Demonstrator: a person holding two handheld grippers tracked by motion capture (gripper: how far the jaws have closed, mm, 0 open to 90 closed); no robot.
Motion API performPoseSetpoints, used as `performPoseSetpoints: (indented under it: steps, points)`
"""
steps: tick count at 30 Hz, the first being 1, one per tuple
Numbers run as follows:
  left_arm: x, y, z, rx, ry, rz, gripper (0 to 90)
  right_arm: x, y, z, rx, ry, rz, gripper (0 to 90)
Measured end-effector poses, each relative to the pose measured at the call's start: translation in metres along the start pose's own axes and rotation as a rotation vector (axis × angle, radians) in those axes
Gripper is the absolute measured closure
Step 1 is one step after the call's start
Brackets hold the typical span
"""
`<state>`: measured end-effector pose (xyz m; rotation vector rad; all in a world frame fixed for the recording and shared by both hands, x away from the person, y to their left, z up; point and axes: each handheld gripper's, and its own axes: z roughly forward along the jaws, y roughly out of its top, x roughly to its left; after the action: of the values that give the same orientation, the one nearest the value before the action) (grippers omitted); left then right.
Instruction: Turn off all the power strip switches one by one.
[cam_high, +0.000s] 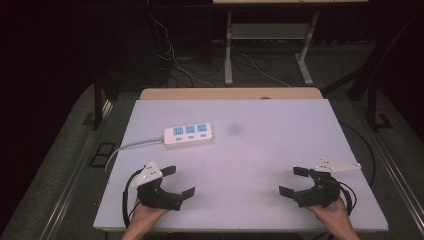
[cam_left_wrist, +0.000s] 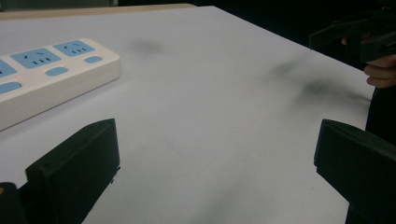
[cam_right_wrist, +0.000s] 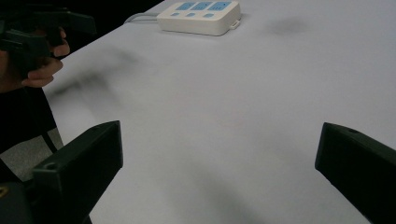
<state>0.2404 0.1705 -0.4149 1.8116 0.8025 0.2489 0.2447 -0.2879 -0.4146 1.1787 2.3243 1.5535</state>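
Nearest to you, your left gripper (cam_high: 179, 181) sits low over the near-left part of the white table (cam_high: 260, 150), its jaws spread wide with nothing between them. Your hand (cam_high: 145, 215) wraps its black body from below, and the cable loops off its left side. In the left gripper view the two black jaws stand far apart, with bare tabletop between them.

Level with it on the near-right, your right gripper (cam_high: 293, 181) mirrors that pose: its jaws also gape wide and hold nothing, and they point inward toward the middle of the table. The two grippers are well apart, with open tabletop between them. In the right gripper view the left gripper (cam_right_wrist: 51, 28) shows at the upper left, held in your fingers.

Farther out, left of centre, the white power strip (cam_high: 188, 135) lies flat on the table, its three blue socket faces turned up. It is nearer your left gripper than your right, yet apart from both. Its pale cord (cam_high: 132, 146) runs off its left end toward the table's left edge. A faint dark smudge (cam_high: 233, 129) marks the surface just right of the strip.
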Motion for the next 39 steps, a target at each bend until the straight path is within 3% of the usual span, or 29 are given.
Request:
performPoseSetpoints:
  steps: [9,15,39]
  points:
    - [-0.002,0.003,0.001,0.039,-0.006,0.013,0.0,0.0,0.0,0.001,0.012,0.0,-0.001,0.7]
    - [-0.001,0.009,0.0,0.056,0.001,-0.004,0.0,0.0,0.0,0.001,0.013,0.002,-0.002,0.6]
    - [0.028,0.034,-0.011,0.077,0.03,-0.049,0.0,0.0,-0.001,0.001,0.022,-0.004,-0.002,0.7]
